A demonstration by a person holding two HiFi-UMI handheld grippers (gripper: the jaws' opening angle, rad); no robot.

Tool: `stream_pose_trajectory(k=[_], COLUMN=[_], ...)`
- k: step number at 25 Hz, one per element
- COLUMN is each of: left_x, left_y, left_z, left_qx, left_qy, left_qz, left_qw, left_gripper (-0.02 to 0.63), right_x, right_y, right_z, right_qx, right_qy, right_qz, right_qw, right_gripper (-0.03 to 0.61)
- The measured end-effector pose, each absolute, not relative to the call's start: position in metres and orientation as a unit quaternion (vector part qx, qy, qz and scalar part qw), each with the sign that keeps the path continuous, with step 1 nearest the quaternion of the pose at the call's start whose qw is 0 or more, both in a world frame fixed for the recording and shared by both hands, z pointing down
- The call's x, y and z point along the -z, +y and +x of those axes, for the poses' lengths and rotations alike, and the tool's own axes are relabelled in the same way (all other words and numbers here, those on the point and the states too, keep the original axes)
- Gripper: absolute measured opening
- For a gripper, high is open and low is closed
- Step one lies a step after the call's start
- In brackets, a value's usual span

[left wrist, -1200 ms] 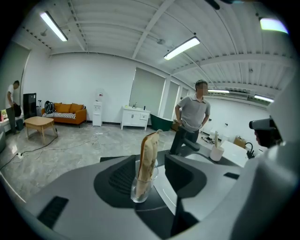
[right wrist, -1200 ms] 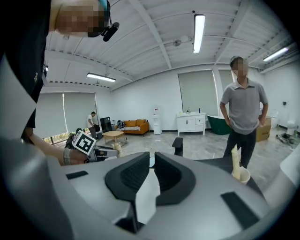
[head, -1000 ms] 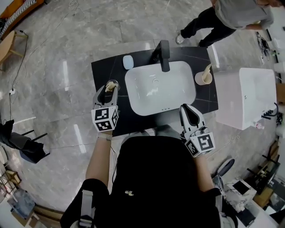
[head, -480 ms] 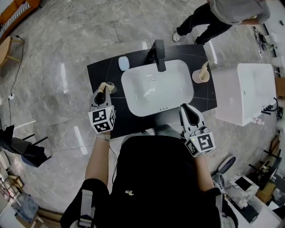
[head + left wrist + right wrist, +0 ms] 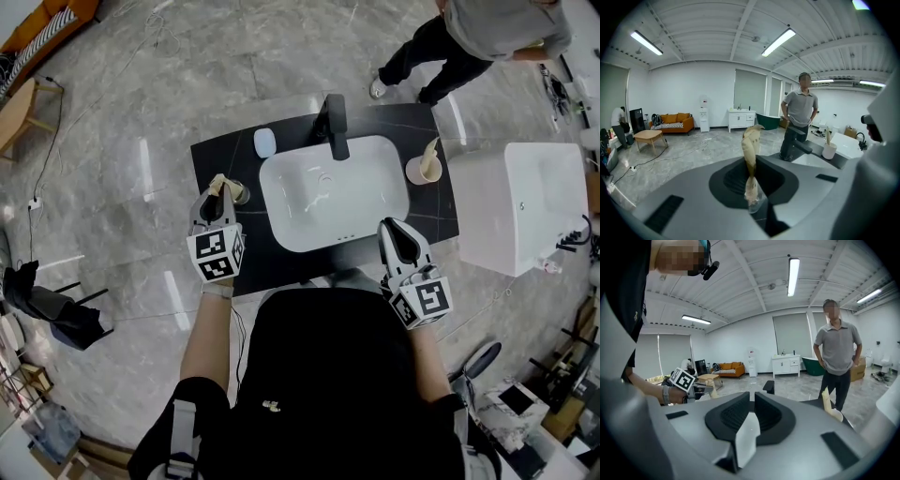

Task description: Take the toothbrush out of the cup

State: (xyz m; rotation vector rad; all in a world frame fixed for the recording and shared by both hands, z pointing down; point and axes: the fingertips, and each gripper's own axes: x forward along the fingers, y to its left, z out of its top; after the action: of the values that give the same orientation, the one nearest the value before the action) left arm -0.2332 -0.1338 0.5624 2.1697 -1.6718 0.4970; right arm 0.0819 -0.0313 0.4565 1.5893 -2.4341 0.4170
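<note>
A cream toothbrush (image 5: 217,184) stands upright between the jaws of my left gripper (image 5: 218,199), which is shut on it at the left of the basin. In the left gripper view the toothbrush (image 5: 750,150) rises between the dark pads, and its lower end still reaches into the clear cup (image 5: 757,205) under the jaws. In the head view that cup (image 5: 240,193) sits on the black counter (image 5: 211,150), just right of the gripper's tip. My right gripper (image 5: 399,240) hangs shut and empty by the counter's front edge, right of the basin; its jaws (image 5: 751,412) hold nothing.
A white basin (image 5: 366,211) with a black tap (image 5: 336,122) fills the counter's middle. A pale blue soap bar (image 5: 265,142) lies at the back left. A second cup with a brush (image 5: 423,168) stands at the right. A white unit (image 5: 525,206) is beside it; a person (image 5: 469,37) stands beyond.
The left gripper's jaws went from open around the toothbrush to shut on it. It then rose a little, and the cup now shows beside its tip. The right gripper stayed put.
</note>
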Motion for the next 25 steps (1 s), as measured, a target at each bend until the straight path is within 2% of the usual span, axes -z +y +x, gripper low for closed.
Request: stream_pose_trajectory(k=[14, 25], left_x=[-0.483, -0.436], left_y=[-0.124, -0.113], left_z=[-0.215, -0.159], left_qx=[-0.179, -0.146], left_qy=[-0.608, -0.575], left_qz=[0.762, 0.796], left_qw=[0.136, 0.120], left_gripper=[0.044, 0.043], right_x=[-0.438, -0.427], right_y=[-0.050, -0.050], right_z=[0.096, 0.099], right_qx=[-0.135, -0.133], right_qy=[-0.840, -0.844], right_qz=[0.524, 0.519], right_qw=[0.037, 0.009], right_gripper=[0.051, 0.051])
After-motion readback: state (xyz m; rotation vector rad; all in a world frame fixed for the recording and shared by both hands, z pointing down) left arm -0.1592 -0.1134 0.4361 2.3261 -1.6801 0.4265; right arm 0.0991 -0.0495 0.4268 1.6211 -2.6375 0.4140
